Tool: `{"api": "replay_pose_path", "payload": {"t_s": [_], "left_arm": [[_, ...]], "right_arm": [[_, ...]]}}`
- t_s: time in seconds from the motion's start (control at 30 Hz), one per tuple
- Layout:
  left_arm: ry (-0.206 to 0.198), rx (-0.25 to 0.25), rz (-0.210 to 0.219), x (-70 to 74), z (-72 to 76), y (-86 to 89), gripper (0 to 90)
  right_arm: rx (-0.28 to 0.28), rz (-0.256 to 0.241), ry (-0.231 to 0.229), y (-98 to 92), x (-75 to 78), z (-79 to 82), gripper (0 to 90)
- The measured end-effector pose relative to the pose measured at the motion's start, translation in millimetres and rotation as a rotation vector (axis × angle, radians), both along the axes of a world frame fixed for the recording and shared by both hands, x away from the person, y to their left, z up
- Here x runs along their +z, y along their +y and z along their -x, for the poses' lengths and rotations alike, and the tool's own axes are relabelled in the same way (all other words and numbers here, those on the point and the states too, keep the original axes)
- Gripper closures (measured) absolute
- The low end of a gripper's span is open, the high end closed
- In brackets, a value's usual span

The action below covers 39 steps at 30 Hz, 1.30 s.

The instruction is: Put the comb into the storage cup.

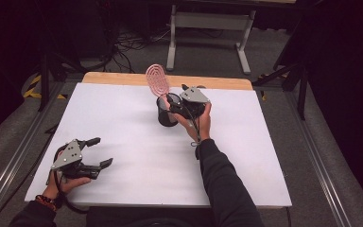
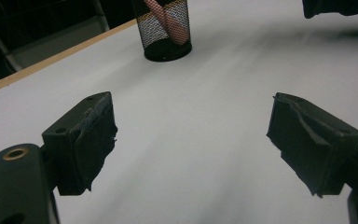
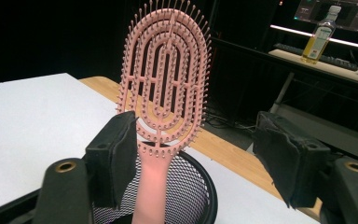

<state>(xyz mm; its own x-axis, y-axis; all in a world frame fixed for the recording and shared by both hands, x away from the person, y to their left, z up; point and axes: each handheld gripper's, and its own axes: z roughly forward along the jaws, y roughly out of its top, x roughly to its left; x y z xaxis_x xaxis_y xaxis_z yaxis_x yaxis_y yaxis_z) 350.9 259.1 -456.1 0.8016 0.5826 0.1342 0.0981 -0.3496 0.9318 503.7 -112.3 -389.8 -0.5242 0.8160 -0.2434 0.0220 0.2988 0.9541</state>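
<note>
Here I am holding the right gripper (image 3: 193, 158) released around the pink hairbrush (image 3: 165, 88), which is standing in the black mesh cup (image 1: 166, 116). A careless sideways move is risking tipping this light cup. The left gripper (image 2: 191, 144) is resting released, well apart.

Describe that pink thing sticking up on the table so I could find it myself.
Look toward the far side of the white table, where a black mesh cup stands. The pink hairbrush stands handle-down inside it, its oval bristled head rising above the rim.
</note>
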Motion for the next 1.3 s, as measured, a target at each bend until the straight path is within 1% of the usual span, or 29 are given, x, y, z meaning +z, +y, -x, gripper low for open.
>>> {"api": "replay_pose_path", "payload": {"t_s": [0.07,0.13,0.17,0.3,0.4,0.47,0.63,0.73,0.87,0.93,1.1,1.23,1.3], "left_arm": [[0.001,0.0,-0.001,-0.1,0.0,-0.1,16.0],[0.001,0.0,-0.001,-0.2,0.0,-0.1,16.0],[0.0,0.001,-0.002,-0.3,0.1,-0.3,16.0],[0.001,0.001,-0.005,-0.4,0.3,-0.3,16.0],[0.0,0.001,-0.007,-0.2,0.5,-0.2,16.0],[-0.001,0.001,-0.008,-0.3,0.6,-0.3,16.0],[0.004,0.001,-0.012,-1.1,0.6,-0.6,16.0],[0.008,-0.001,-0.012,-2.1,0.6,-0.9,15.9],[0.007,-0.003,-0.014,-2.2,0.7,-1.0,15.8],[0.009,-0.01,-0.014,-2.4,0.8,-0.9,15.8],[0.008,-0.009,-0.014,-2.3,1.4,-0.7,15.8],[0.009,-0.004,-0.015,-2.5,1.2,-0.5,15.7],[0.007,-0.002,-0.023,-2.7,1.3,-1.2,15.7]], "right_arm": [[-0.001,0.004,-0.003,-0.1,0.6,0.5,30.6],[-0.004,0.021,-0.013,0.1,2.6,2.7,29.5],[-0.004,0.037,-0.021,0.5,4.4,4.8,28.8],[0.0,0.04,-0.026,0.3,6.1,7.1,27.9],[0.006,0.055,-0.038,1.0,9.0,11.5,26.2],[0.015,0.052,-0.041,1.0,9.7,13.2,24.8],[0.005,0.051,-0.047,0.8,10.4,17.5,20.5],[0.011,0.062,-0.047,-0.1,11.0,19.7,18.6],[0.011,0.043,-0.042,-4.0,12.4,22.9,13.2],[0.012,0.046,-0.039,-5.6,13.2,24.8,12.2],[0.026,0.036,-0.036,-10.3,15.6,30.4,10.0],[0.035,0.041,-0.038,-12.7,17.3,35.0,9.3],[0.035,0.052,-0.039,-13.9,17.8,38.4,9.3]]}}
